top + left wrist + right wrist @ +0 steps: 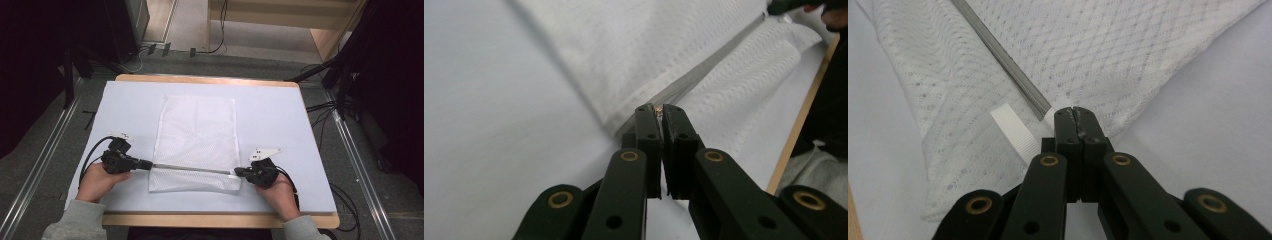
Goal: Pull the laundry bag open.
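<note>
Across the middle of the frame, on the pale worktop (280,115), lies the white mesh bag (197,130), its grey zipper (192,168) running along the lower part. Your left tool (150,164) is clamped on the zipper's small brass pull (658,112) at the bag's left edge. Your right tool (237,172) is pinched tight on the bag's right zipper end, beside a white ribbed tab (1015,132).

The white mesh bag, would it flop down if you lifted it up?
Probably yes. The white mesh bag lies flat and creased like thin netting, so it would likely droop. It looks light. Its grey zipper seems the firmest part.
</note>
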{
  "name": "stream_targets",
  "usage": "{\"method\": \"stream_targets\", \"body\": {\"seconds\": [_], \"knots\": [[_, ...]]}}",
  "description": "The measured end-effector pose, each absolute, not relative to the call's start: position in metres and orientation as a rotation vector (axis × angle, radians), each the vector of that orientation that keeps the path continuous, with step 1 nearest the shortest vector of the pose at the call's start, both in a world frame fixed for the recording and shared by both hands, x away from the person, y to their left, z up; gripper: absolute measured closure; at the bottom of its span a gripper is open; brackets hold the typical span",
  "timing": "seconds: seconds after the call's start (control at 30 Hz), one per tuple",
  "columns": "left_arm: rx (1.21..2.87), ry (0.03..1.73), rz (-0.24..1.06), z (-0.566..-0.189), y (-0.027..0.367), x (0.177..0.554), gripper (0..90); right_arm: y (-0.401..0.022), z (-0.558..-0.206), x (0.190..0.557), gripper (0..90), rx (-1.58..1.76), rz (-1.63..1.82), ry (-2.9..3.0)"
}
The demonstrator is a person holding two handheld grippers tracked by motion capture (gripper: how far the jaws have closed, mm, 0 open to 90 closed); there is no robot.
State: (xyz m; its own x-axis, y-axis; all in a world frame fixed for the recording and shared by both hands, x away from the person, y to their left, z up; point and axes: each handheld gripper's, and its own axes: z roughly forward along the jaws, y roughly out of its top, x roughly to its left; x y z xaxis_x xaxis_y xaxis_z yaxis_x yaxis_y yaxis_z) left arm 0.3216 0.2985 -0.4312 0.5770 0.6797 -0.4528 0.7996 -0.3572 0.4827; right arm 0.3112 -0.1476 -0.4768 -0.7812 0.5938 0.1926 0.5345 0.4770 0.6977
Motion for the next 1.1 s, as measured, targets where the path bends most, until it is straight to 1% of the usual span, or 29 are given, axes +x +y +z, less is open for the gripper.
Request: {"method": "stream_targets", "body": {"seconds": [0.1, 0.13, 0.17, 0.23, 0.33, 0.47, 0.53, 0.57, 0.6, 0.63, 0.67, 0.73, 0.77, 0.83, 1.0, 1.1], "knots": [[2.145, 1.162, -0.208, -0.430, 0.297, 0.318, 88.4, -0.148, -0.477, 0.312, 90.0, 1.011, 1.203, 2.636], [2.136, 1.158, -0.230, -0.430, 0.301, 0.319, 88.4, -0.147, -0.477, 0.312, 90.0, 1.009, 1.203, 2.638], [2.141, 1.169, -0.206, -0.431, 0.304, 0.318, 88.4, -0.147, -0.476, 0.312, 90.0, 1.004, 1.194, 2.641], [2.125, 1.171, -0.229, -0.433, 0.309, 0.319, 88.4, -0.147, -0.476, 0.312, 90.0, 1.001, 1.189, 2.640], [2.142, 1.145, -0.195, -0.433, 0.305, 0.317, 88.1, -0.147, -0.476, 0.313, 90.0, 1.007, 1.197, 2.646], [2.112, 1.094, -0.162, -0.430, 0.306, 0.316, 86.3, -0.148, -0.474, 0.317, 90.0, 1.012, 1.202, 2.675], [2.098, 1.071, -0.174, -0.430, 0.306, 0.315, 79.4, -0.148, -0.471, 0.319, 90.0, 1.025, 1.196, 2.687], [2.099, 1.064, -0.171, -0.430, 0.305, 0.315, 74.3, -0.148, -0.470, 0.320, 90.0, 1.029, 1.215, 2.677], [2.103, 1.059, -0.164, -0.430, 0.305, 0.315, 72.2, -0.149, -0.469, 0.321, 87.4, 1.035, 1.232, 2.665], [2.107, 1.056, -0.155, -0.429, 0.304, 0.314, 71.1, -0.150, -0.467, 0.321, 86.5, 1.048, 1.250, 2.658], [2.109, 1.054, -0.146, -0.429, 0.304, 0.314, 68.2, -0.151, -0.467, 0.321, 85.5, 1.056, 1.265, 2.649], [2.109, 1.046, -0.111, -0.428, 0.304, 0.314, 65.9, -0.152, -0.466, 0.322, 82.3, 1.052, 1.269, 2.636], [2.101, 1.046, -0.099, -0.428, 0.304, 0.314, 62.5, -0.152, -0.465, 0.322, 81.1, 1.060, 1.269, 2.633], [2.099, 1.045, -0.090, -0.428, 0.305, 0.315, 60.0, -0.153, -0.465, 0.323, 76.9, 1.056, 1.269, 2.627], [2.085, 1.071, -0.054, -0.429, 0.308, 0.319, 48.4, -0.154, -0.464, 0.324, 68.0, 1.044, 1.276, 2.604], [2.078, 1.074, -0.030, -0.430, 0.310, 0.320, 44.7, -0.155, -0.463, 0.324, 63.3, 1.042, 1.277, 2.590]]}}
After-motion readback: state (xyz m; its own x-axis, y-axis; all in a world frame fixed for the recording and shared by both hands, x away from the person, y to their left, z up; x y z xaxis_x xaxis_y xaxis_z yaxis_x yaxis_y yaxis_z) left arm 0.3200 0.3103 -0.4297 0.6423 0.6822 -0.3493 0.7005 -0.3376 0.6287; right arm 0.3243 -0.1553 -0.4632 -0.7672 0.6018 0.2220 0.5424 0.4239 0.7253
